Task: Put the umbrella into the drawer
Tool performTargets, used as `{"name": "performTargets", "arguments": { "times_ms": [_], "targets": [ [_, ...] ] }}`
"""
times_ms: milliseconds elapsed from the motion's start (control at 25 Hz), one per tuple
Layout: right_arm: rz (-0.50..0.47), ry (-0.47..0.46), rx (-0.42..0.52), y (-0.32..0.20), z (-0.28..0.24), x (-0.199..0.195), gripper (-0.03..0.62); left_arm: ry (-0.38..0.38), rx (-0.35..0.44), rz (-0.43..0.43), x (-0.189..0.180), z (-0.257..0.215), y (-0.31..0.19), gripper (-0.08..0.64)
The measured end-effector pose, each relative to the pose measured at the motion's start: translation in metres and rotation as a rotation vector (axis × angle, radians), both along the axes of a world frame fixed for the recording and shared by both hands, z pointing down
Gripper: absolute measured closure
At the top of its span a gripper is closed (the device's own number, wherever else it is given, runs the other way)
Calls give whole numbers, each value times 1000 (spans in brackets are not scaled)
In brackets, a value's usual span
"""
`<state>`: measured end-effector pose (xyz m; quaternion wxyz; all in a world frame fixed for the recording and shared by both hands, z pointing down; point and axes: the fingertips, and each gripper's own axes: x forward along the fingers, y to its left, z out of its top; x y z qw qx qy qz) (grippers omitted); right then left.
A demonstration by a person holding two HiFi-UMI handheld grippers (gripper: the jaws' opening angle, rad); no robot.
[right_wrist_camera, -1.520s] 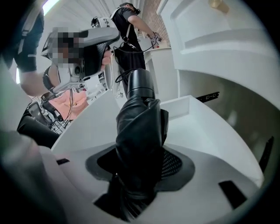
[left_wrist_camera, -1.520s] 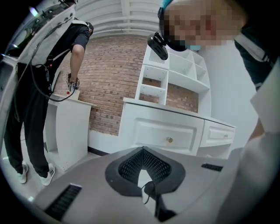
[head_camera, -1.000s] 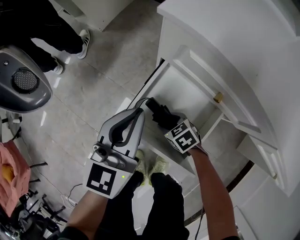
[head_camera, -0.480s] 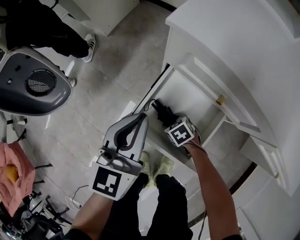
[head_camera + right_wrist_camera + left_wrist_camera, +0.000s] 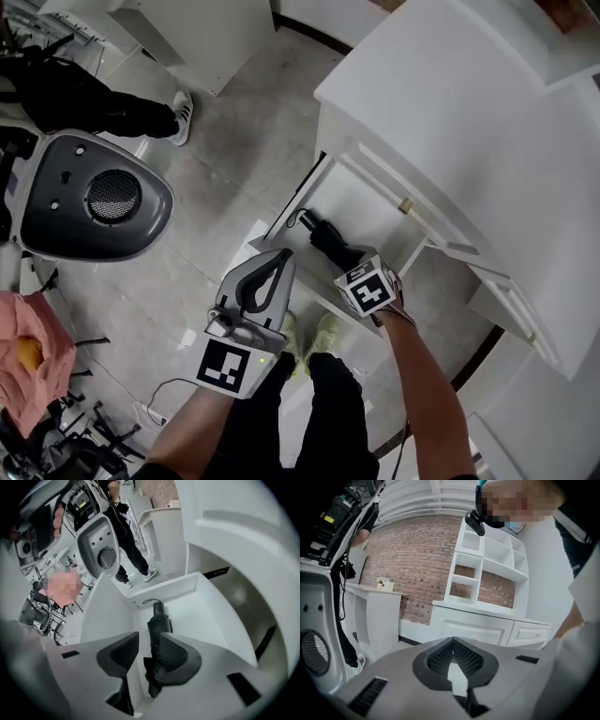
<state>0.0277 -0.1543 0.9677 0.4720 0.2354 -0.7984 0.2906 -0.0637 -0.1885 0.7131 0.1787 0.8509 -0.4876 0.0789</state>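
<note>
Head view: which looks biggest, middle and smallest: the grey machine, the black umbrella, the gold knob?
1. grey machine, by far.
2. black umbrella.
3. gold knob, tiny.
The machine may just be nearer the camera.

Head and right gripper views both look down into the drawer (image 5: pixel 367 199).

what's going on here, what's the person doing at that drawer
A person with a claw in each hand is putting away a black folded umbrella. It lies in the open white drawer. The right claw hangs over it, jaws closing with nothing gripped between them. The left claw is shut and empty, held outside the drawer.
</note>
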Motion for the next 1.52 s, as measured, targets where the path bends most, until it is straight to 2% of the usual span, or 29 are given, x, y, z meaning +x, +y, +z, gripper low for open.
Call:
{"name": "performTargets", "arguments": {
  "times_ms": [160,280,480,760,960,1160,1520],
  "targets": [
    [52,-45,58,-2,-59,5,554,5,-3,11,10,-33,10,554],
    [101,-91,97,0,-109,8,574,11,-15,24,19,-61,20,554],
    [188,-157,175,-6,-189,15,578,34,-6,45,27,-111,21,554],
    [243,-213,269,4,-284,22,583,26,23,42,27,-168,25,554],
    [281,-255,364,-3,-354,24,583,11,2,46,33,-202,29,554],
    [325,-294,459,0,-426,27,583,34,-17,41,34,-242,40,554],
    [444,-370,606,3,-554,58,584,31,10,57,40,-329,48,554]
  ]
}}
